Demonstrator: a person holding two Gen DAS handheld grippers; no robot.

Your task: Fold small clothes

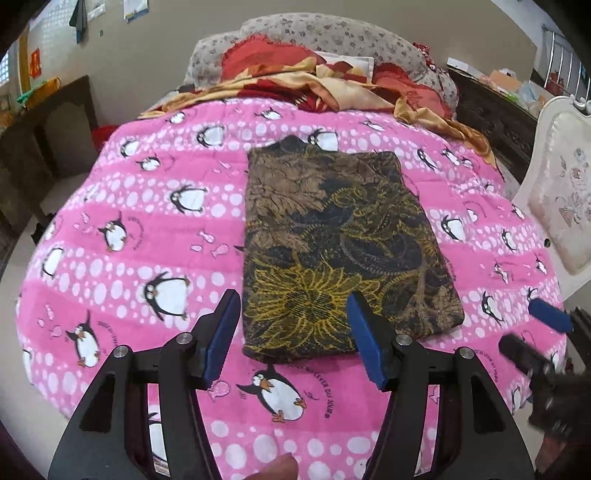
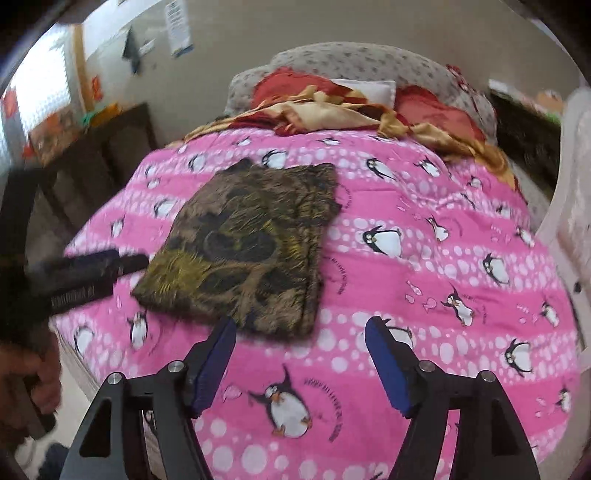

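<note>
A brown garment with black and yellow leaf print lies folded into a flat rectangle on the pink penguin blanket. My left gripper is open and empty, held just above the garment's near edge. My right gripper is open and empty, over the blanket at the garment's near right corner. The right gripper also shows at the right edge of the left wrist view. The left gripper shows blurred at the left of the right wrist view.
Crumpled red and gold bedding and grey floral pillows lie at the bed's far end. A white chair stands at the right. Dark wooden furniture stands at the left.
</note>
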